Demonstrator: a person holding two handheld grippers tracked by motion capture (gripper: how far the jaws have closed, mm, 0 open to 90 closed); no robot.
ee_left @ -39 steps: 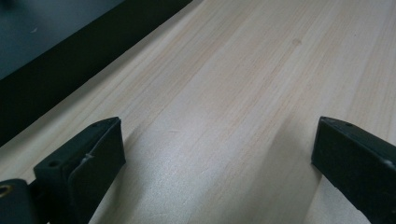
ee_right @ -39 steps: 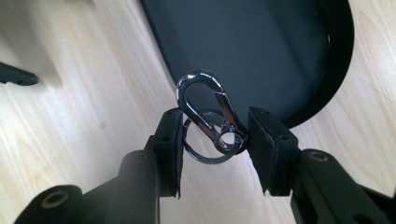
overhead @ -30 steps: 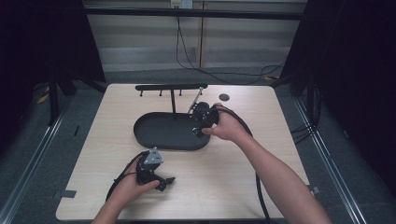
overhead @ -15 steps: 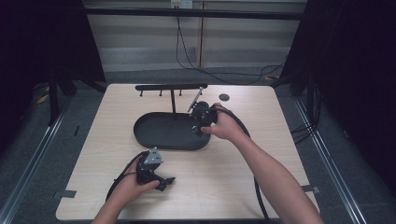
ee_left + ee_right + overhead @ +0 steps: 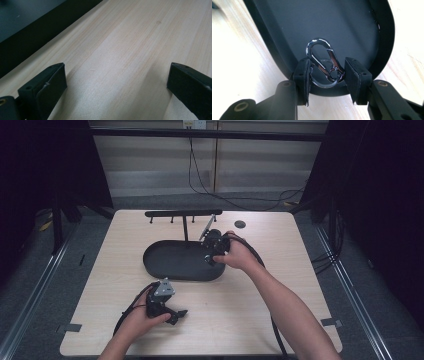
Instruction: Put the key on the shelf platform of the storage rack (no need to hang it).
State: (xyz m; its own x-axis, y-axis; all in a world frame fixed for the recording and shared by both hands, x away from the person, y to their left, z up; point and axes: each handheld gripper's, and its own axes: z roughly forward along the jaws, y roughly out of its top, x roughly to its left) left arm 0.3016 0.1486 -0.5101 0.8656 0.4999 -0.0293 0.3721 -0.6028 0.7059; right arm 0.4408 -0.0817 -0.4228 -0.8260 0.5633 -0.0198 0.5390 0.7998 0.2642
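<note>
Right gripper point(image 5: 325, 75), held over the right end of a black oval tray point(image 5: 165, 265), has its two jaws set either side of a small metal clip point(image 5: 323, 66), a chrome carabiner-style snap hook lying flat on the tray floor just inside the rim. The pads flank the clip's lower, ringed end; whether they press on it yet is hard to tell, and a sliver of gap shows on the right side, so the grip reads as closing rather than sealed. The clip's long axis runs away from the gripper, tilted slightly to one side, with its rounded loop pointing toward the tray's middle. In the high view the right gripper point(image 5: 216, 246) sits at the tray's right end, near the middle of the table point(image 5: 310, 285), beside a black stand with a crossbar of short pegs point(image 5: 182, 213). Left gripper point(image 5: 167, 307) rests well apart near the table's front edge, jaws spread wide over bare, pale wood grain and gripping nothing. The right hand is plainly the nearer to the clip. Tray is matte and smooth; clip is glossy, thin and likely slippery.
</note>
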